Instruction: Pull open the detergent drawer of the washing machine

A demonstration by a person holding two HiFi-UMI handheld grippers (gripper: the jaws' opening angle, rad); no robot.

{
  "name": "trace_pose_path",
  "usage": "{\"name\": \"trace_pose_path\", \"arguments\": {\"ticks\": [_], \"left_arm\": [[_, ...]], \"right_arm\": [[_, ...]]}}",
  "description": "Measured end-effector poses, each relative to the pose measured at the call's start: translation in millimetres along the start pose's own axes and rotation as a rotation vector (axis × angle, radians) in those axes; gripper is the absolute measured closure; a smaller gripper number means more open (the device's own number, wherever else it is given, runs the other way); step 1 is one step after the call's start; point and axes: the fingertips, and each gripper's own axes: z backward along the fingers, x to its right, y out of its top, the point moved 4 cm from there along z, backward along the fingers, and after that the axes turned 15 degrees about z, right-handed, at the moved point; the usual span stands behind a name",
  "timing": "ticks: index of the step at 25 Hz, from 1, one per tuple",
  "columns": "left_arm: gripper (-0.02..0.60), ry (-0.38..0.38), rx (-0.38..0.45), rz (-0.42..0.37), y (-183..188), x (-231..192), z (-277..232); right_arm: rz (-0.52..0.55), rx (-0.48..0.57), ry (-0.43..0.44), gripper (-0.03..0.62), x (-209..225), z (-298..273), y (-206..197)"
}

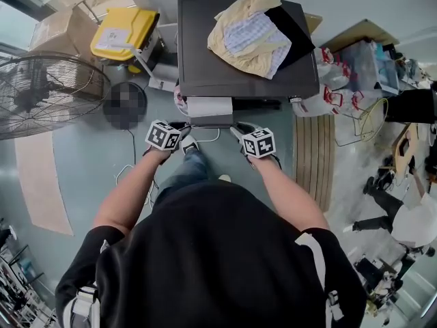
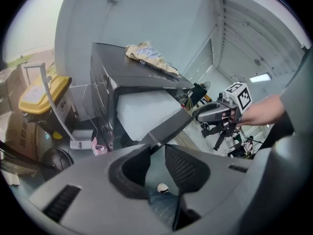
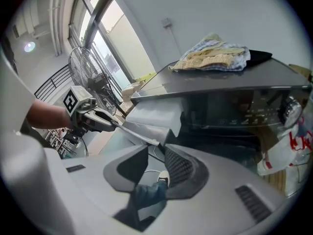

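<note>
So looking down from the head view, the washing machine [image 1: 198, 53] sits at 12 o'clock, dark grey top, with a pile of clothes [image 1: 251, 33] (yellow, checked, something black) dumped on it. The detergent drawer [image 1: 209, 108] is on the left side of the machine's front and it's already sticking out toward 6 o'clock, so you can see the pale tray with the grey front panel at the near end.

Both grippers are right at that front panel, one per end. The left gripper [image 2: 156, 147] has its jaws roughly half spread, pinching the panel's left end at the tips. You can see jeans and a shoe [image 2: 163, 188] through the gap further back. It's the same deal with the right gripper [image 3: 156, 148]: jaws about half spread, nipping the panel's right-hand corner. Each gripper view also shows the other gripper hanging onto the far end of the panel, marker cube on top.

Other stuff around: a big floor fan [image 1: 48, 94] at 10 o'clock, a yellow-lidded box [image 1: 126, 31] at 11 o'clock beside the machine, and white bags with red print [image 1: 328, 91] at about 2 o'clock, touching the washer's right side. The person's leg [image 1: 188, 171] is between the two arms.
</note>
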Motion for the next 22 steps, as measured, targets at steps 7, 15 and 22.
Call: {"name": "trace_pose_path", "arguments": {"ticks": [7, 15, 22], "left_arm": [[0.482, 0.007, -0.014, 0.006, -22.6, 12.1, 2.5], [0.482, 0.007, -0.008, 0.017, -46.3, 22.5, 4.2], [0.482, 0.014, -0.026, 0.012, -63.2, 30.6, 9.2]], "right_arm": [[-0.01, 0.003, 0.035, 0.488, -17.3, 9.0, -16.4], [0.003, -0.007, 0.048, 0.49, -31.1, 19.4, -34.7], [0.013, -0.028, 0.044, 0.49, -42.2, 28.2, -48.6]]}}
